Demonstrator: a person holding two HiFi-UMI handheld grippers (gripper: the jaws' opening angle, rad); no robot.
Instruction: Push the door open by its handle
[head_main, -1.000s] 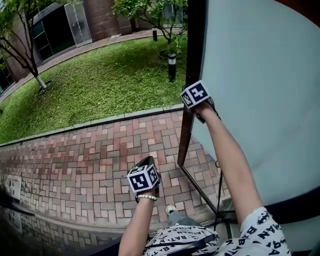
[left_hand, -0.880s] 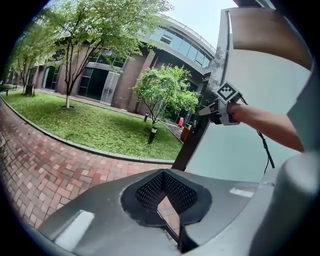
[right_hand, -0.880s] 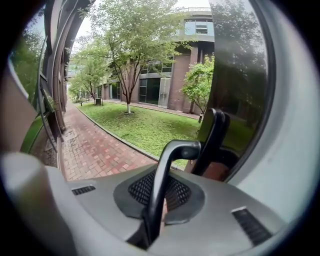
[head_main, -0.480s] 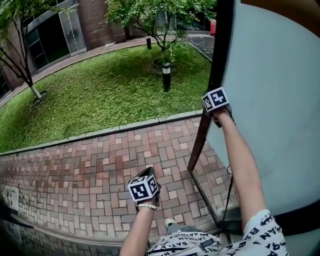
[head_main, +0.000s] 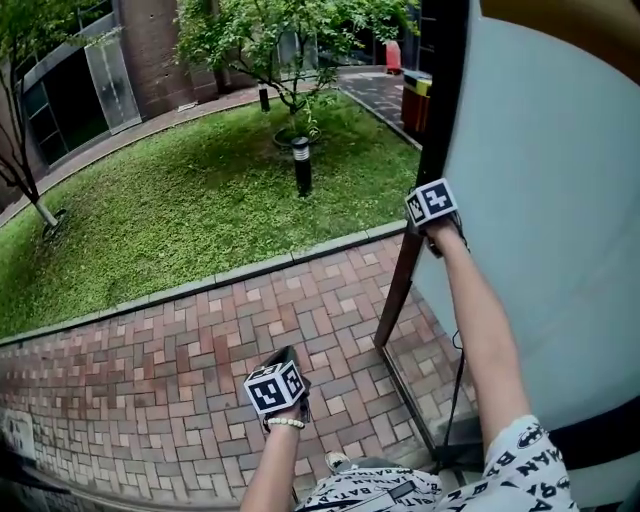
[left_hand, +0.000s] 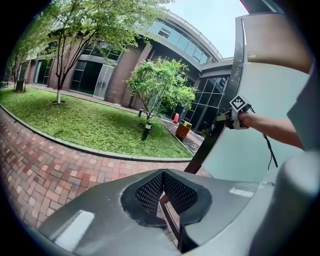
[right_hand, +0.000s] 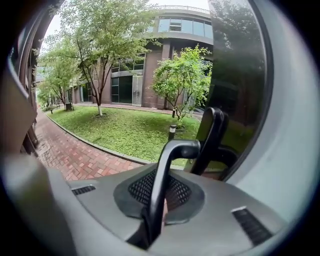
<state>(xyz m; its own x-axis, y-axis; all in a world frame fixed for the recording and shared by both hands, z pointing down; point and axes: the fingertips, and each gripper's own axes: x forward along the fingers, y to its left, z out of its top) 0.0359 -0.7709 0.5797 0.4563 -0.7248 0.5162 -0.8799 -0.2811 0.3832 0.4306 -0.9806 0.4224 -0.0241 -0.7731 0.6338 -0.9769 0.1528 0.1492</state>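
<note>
1. Door (head_main: 540, 200), a pale frosted pane in a dark frame (head_main: 428, 150), stands open. It is just to the right of the right gripper's jaws and fills everything beyond them on that side.
2. Its handle (right_hand: 172, 150), a slim dark bar, comes up from between those jaws, rises past their tips and bends over to the right toward the glass.
3. The right gripper (right_hand: 161, 192) has its jaws clamped on that bar, pressing it from either side.
4. The left gripper (left_hand: 162, 175) is held low, apart from the door. Its jaws are drawn together, tips meeting, with nothing between them.
5. Ahead of and below the left jaws lies red brick paving (left_hand: 60, 165). The frame slants up ahead and to their right, with the right gripper up there against it.
6. Beyond the right jaws, to their left, spreads a lawn (right_hand: 125, 130). A short bollard lamp (right_hand: 172, 132) stands almost straight ahead of the jaw tips, with a tree (right_hand: 182, 75) above it.
</note>
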